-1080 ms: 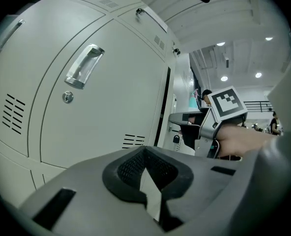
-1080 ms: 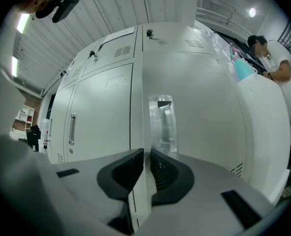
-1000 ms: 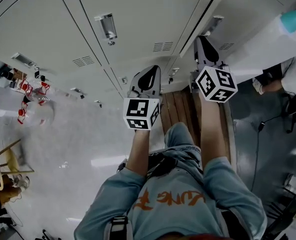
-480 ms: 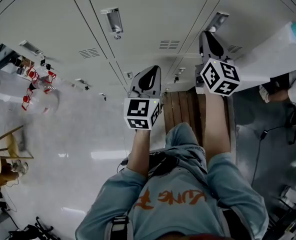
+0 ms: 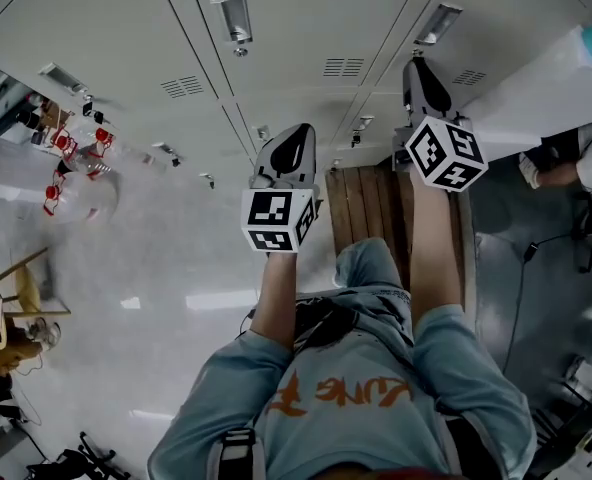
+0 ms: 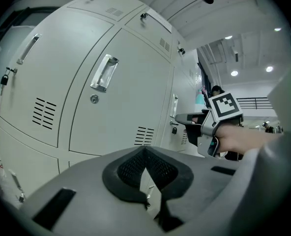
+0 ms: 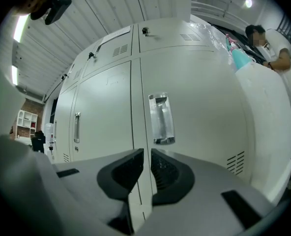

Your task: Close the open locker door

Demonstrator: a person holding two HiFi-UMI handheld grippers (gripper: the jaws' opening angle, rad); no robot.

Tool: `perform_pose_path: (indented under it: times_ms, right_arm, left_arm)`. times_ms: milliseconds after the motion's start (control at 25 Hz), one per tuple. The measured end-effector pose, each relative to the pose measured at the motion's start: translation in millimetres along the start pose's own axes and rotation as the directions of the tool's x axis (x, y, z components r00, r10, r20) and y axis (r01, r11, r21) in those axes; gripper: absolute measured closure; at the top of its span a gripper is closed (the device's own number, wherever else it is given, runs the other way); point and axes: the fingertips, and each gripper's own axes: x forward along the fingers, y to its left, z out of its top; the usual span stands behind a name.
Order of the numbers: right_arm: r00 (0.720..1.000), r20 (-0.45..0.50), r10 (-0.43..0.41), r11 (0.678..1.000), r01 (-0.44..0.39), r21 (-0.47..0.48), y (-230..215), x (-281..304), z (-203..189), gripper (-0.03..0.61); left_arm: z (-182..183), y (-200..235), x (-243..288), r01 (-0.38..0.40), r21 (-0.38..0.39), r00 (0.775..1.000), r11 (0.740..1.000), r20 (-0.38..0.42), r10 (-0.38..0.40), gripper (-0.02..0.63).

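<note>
two things matter here. the wall of lockers (image 5: 296, 28) you're facing looks shut all along, and what i take for the open locker door (image 5: 546, 93) is that white slab swung out on your right, well off its frame. in the right gripper view it fills the right side, vents low down. my guess is both arms are up and aimed at the lockers because you're squaring up for a push, and the right arm is the one nearer that door.

right claw (image 7: 147, 166) is cracked just a sliver with nothing between the jaws. it's aimed at the seam beside a steel handle (image 7: 161, 118) and doesn't look to touch anything. left claw (image 6: 145, 154) has its tips pinched together, empty, hanging short of the closed fronts.
</note>
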Motion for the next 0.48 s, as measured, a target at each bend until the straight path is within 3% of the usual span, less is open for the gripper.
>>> perform_pose_path:
  times_ms: [480]
  right_arm:
    - [0.995, 0.05, -0.092, 0.991, 0.086, 0.107, 40.9, -73.1, -11.4, 0.526]
  left_arm:
    - [28.0, 16.1, -68.2, 0.07, 0.091, 0.998, 0.993, 0.004, -0.07, 0.595]
